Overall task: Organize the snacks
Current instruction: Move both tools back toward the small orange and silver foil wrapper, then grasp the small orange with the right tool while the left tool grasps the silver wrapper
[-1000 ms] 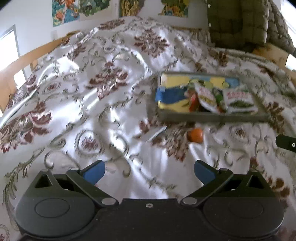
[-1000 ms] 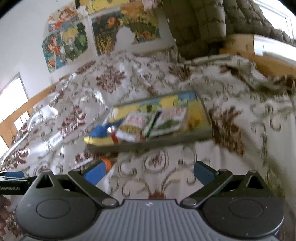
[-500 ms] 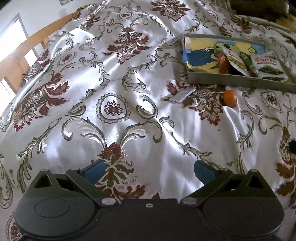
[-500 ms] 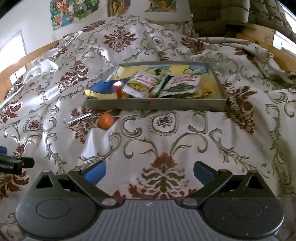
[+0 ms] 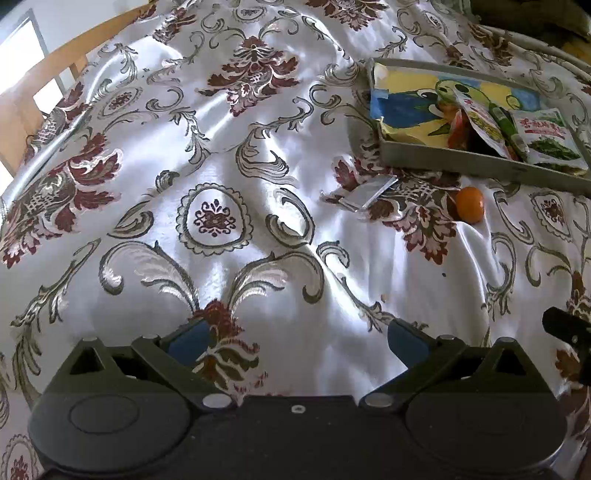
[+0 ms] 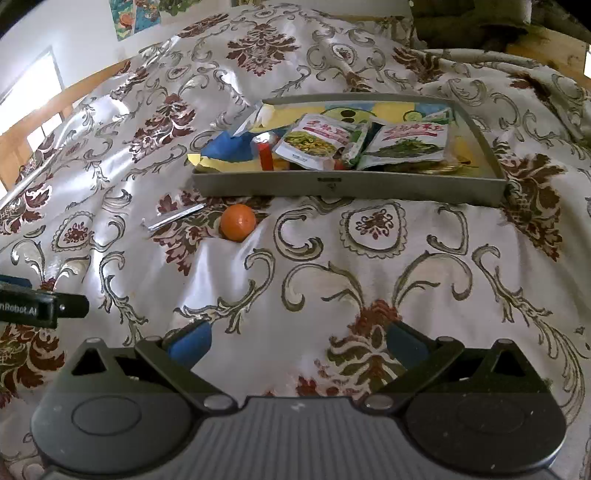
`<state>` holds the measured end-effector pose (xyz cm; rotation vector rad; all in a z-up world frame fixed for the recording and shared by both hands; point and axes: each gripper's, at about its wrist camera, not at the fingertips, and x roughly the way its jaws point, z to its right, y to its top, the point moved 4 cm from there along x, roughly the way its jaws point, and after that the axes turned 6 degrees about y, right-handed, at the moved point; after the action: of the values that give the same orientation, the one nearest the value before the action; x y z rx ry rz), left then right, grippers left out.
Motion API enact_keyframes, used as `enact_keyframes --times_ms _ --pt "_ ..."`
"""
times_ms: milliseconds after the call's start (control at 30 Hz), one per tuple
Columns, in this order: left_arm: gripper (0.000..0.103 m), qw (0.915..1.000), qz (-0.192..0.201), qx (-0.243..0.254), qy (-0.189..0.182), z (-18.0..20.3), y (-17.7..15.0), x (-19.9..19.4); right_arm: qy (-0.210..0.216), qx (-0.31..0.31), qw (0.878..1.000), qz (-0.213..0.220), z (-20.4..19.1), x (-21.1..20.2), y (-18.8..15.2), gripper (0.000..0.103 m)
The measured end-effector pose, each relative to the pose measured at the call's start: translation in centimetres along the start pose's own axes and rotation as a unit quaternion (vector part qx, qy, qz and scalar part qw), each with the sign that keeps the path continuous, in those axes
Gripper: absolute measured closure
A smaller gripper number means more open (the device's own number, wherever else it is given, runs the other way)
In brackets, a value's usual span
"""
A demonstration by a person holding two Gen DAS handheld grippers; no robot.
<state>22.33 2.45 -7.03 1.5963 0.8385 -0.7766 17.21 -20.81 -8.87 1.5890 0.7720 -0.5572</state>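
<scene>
A grey tray (image 6: 347, 184) sits on the patterned bedspread and holds several snack packets (image 6: 314, 140) over a colourful lining; it also shows in the left wrist view (image 5: 480, 162). A small orange fruit (image 6: 237, 222) lies on the cloth just in front of the tray, also seen in the left wrist view (image 5: 469, 204). A flat silvery packet (image 6: 173, 218) lies left of the fruit, and in the left wrist view (image 5: 364, 192). My left gripper (image 5: 295, 339) and right gripper (image 6: 295, 339) are both open and empty, low over the cloth, well short of the fruit.
The bedspread (image 5: 221, 221) is wrinkled and shiny. A wooden bed frame (image 5: 55, 74) runs along the left edge. A dark quilted blanket (image 6: 461, 22) lies at the far end. The left gripper's body (image 6: 37, 306) shows at the left of the right wrist view.
Both grippers have dropped lower and tilted down toward the cloth. The right gripper has come closer to the tray and the fruit. Both stayed open.
</scene>
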Motion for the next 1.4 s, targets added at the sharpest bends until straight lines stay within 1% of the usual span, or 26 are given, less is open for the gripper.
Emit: enact_keyframes --times_ms 167,433,633,767,867,1067,1233,1300,1400 --pt "0.001 0.9999 0.006 0.003 0.007 -0.2 0.8 0.7 -0.002 -0.017 1.0 0.01 -0.4 0.5 0.8 0.0" --pt "0.001 0.9996 0.016 0.016 0.015 0.0 2.0 1.9 0.001 -0.003 1.0 0.021 -0.1 1.8 2.1 0.0" --pt "0.001 0.9984 0.044 0.034 0.012 0.1 3.7 2.5 0.001 -0.011 1.0 0.028 -0.5 2.8 2.7 0.0" --pt "0.001 0.9961 0.07 0.051 0.014 0.3 4.2 2.8 -0.008 -0.017 0.999 0.031 -0.6 3.5 2.9 0.0" --pt "0.001 0.9949 0.075 0.066 0.012 0.6 4.4 3.3 -0.013 -0.022 0.999 0.033 -0.8 4.2 3.1 0.0" --pt "0.001 0.995 0.079 0.06 -0.009 0.4 5.2 4.4 -0.012 -0.025 0.999 0.037 -1.1 4.8 3.4 0.0" --pt "0.001 0.9944 0.078 0.035 -0.062 0.2 6.9 5.9 -0.004 -0.039 0.998 0.055 -1.7 5.0 3.6 0.0" --pt "0.001 0.9931 0.079 0.032 -0.08 0.3 7.5 6.6 -0.009 -0.054 0.997 0.062 -2.2 5.2 3.8 0.0" --pt "0.001 0.9915 0.084 0.038 -0.091 0.7 8.2 7.7 -0.013 -0.076 0.995 0.062 -2.8 5.8 3.9 0.0"
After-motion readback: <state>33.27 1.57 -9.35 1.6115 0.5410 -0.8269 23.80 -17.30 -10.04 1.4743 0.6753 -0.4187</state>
